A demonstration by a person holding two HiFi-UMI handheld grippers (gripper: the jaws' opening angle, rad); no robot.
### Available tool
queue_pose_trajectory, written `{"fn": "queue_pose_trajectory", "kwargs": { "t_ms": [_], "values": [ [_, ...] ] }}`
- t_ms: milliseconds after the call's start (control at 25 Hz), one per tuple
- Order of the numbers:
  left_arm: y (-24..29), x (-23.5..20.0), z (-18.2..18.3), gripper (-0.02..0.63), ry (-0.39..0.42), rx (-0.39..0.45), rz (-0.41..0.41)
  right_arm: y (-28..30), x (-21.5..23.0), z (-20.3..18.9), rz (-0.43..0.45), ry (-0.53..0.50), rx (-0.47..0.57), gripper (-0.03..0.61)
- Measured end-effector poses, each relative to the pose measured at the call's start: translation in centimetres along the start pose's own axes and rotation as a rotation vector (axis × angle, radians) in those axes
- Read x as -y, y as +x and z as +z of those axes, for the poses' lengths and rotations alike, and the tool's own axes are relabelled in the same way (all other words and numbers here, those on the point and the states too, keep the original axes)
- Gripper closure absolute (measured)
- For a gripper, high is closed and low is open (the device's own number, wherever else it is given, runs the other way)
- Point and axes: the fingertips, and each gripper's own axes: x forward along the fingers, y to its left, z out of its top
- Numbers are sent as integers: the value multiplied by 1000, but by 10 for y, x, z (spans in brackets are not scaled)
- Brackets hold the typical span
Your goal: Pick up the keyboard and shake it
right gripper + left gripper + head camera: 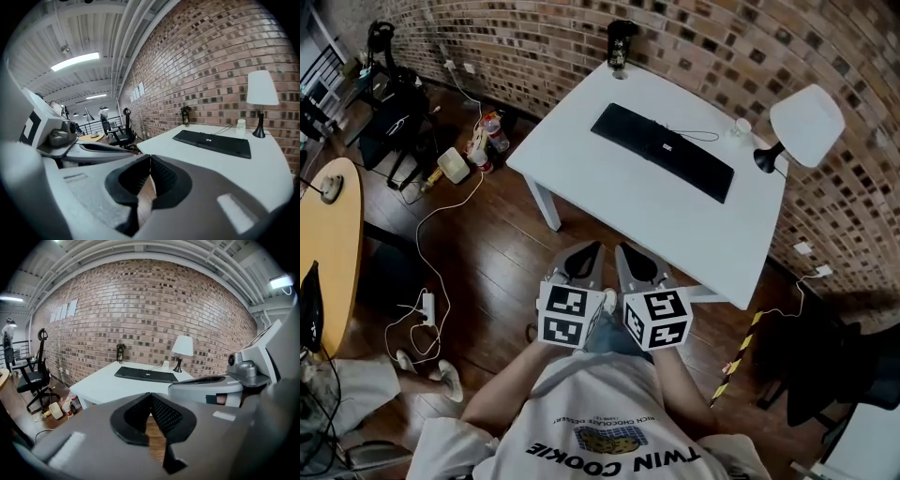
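In the head view the black keyboard (661, 150) lies flat on the white desk (609, 187), a little above the middle of the frame. It runs slantwise from upper left to lower right, and a thin cable leaves its far edge toward the right. Nothing touches it. At the right end of the desk stands a lamp (806, 125) with a white shade, and a small white cup (742, 127) is just beside its foot. A dark small object (621, 47), too small to tell what it is, stands at the far left corner. The person holds both tongs close to the body, low in the middle of the frame, over the wooden floor (502, 272) and well apart from the keyboard. The left tongs (584, 255) and the right tongs (637, 259) are side by side, near each other, and point toward the near edge of the desk. In each gripper view the two dark jaws meet at their tips. They are fully closed and hold nothing, and the keyboard is seen far behind them on the desk.
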Motion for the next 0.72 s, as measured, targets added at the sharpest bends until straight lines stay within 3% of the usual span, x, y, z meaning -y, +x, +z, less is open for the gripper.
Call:
{"fn": "queue_pose_trajectory", "kwargs": {
  "t_ms": [440, 720],
  "values": [
    [119, -28, 66, 606, 49, -23, -51, 50, 126, 49, -74, 78, 13, 575],
    [172, -46, 97, 601, 98, -21, -83, 48, 195, 56, -151, 110, 4, 571]
  ]
}}
